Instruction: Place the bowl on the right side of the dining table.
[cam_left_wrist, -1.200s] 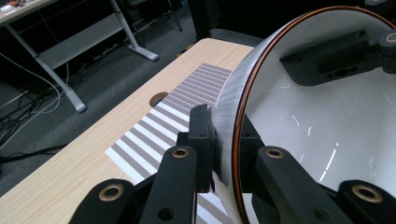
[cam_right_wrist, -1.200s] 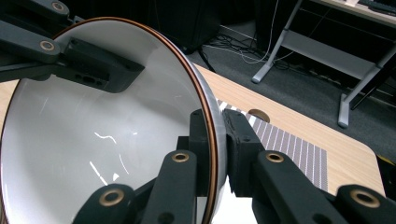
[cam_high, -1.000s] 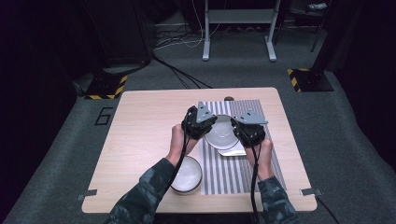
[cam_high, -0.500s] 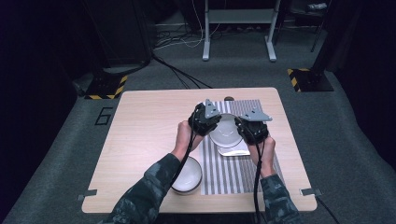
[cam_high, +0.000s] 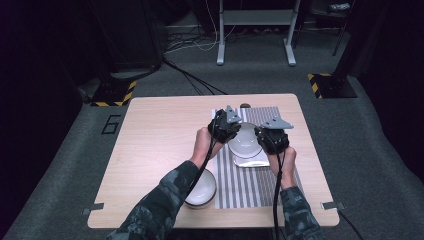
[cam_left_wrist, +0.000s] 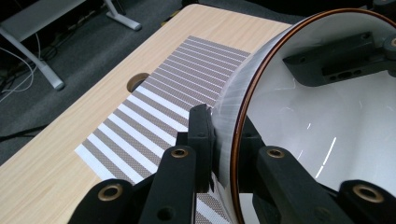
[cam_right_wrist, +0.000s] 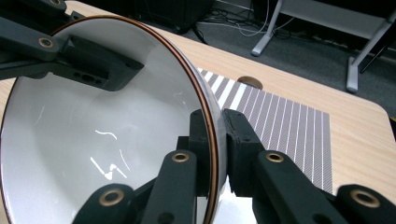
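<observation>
A second bowl (cam_high: 201, 189) sits at the table's (cam_high: 150, 150) near edge. Farther in, the left gripper (cam_high: 226, 126) and right gripper (cam_high: 270, 138) each clamp opposite rims of a white bowl (cam_high: 245, 142), held over the striped mat (cam_high: 250, 180).

place: lab | cues: hazard-taped stand bases (cam_high: 331, 85); floor cables (cam_high: 187, 44); metal frame (cam_high: 255, 20); dark surround
</observation>
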